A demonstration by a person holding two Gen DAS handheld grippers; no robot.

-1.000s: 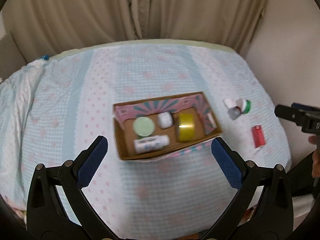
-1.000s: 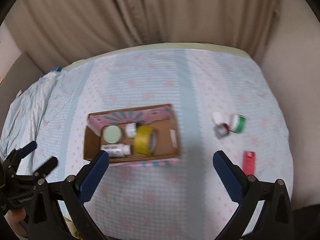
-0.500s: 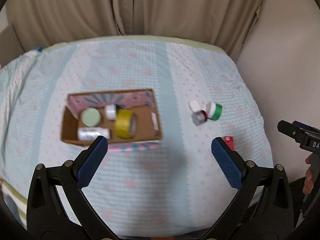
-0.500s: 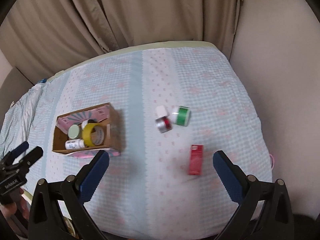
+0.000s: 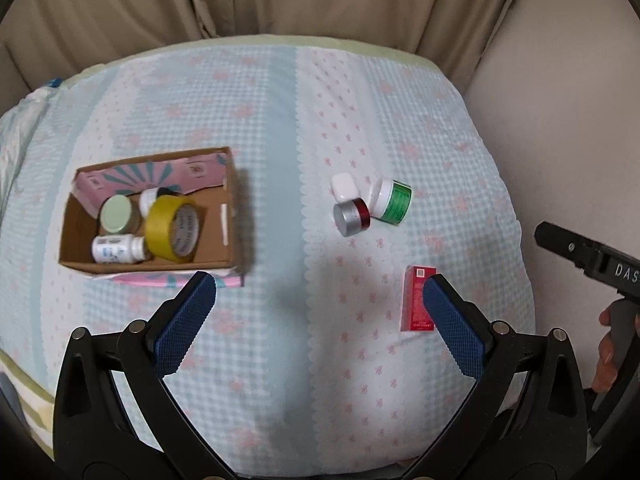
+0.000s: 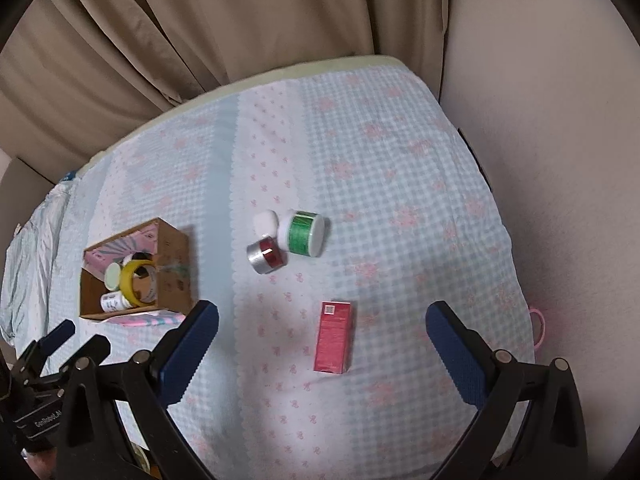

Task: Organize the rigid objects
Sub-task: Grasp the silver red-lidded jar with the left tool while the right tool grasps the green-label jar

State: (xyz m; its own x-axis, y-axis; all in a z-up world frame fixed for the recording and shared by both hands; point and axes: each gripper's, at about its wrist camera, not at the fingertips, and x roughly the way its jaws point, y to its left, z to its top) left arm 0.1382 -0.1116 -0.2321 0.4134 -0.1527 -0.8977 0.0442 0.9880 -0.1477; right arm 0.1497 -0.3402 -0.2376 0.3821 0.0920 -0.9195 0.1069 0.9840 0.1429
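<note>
- Carton first: the red box lies flat on the checked bedspread, near side, right of centre, just ahead of the right gripper, whose fingers are spread wide with nothing between them.
- Left gripper is also wide apart and empty, hovering over the near middle of the bed.
- Red box looks like thin cardboard: light, stiff enough along its edges, likely to dent if squeezed hard on the broad face. Best bet is pinching across its two long sides, near the middle.
- Farther in, three pieces touch in a cluster: white cap, silver-and-red jar, green-labelled tub on its side.
- Both look hard, smooth and round, so probably prone to rolling on soft bedding; gripping across the body seems safest.
- Cardboard tray sits left, already holding a yellow tape roll, a pale green lid and a white bottle.
</note>
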